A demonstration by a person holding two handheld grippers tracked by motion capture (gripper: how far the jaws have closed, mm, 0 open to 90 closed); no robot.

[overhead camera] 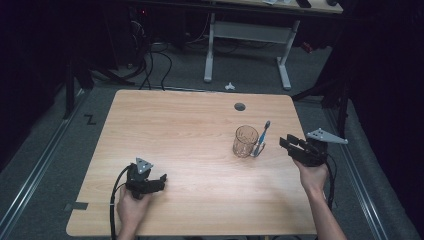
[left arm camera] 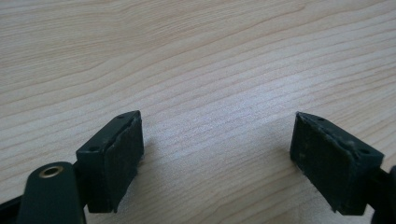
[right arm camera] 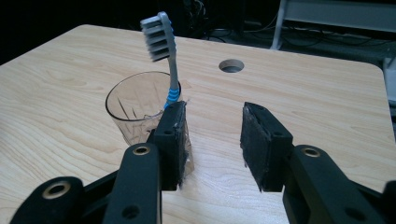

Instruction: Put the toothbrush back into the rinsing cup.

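Left gripper: you hold it low over the near left part of the desk, its cable trailing back toward you. In the left gripper view its jaws stand wide apart with bare wood between them.
Left hand: wrapped round the gripper's body from behind, forearm coming in from the near edge.
Right gripper: you hold it at the right side of the desk, pointed toward the cup. In the right gripper view its jaws stand partly open with only desk between them; they grip nothing.
Right hand: behind the gripper, at the right edge of the desk.
Cup: clear glass, upright, right of the desk's middle and just left of your right gripper. In the right gripper view it sits just beyond the left jaw, which overlaps its near side; whether they touch, you cannot tell.
Toothbrush: grey and blue; it leans against the cup's right side with the bristle head up. In the right gripper view the head rises above the rim and the handle runs down behind the left jaw. Whether its foot is inside the cup or beside it is unclear.
Hole: round cable hole in the desk, beyond the cup.
Far desk: white legs on the floor beyond.
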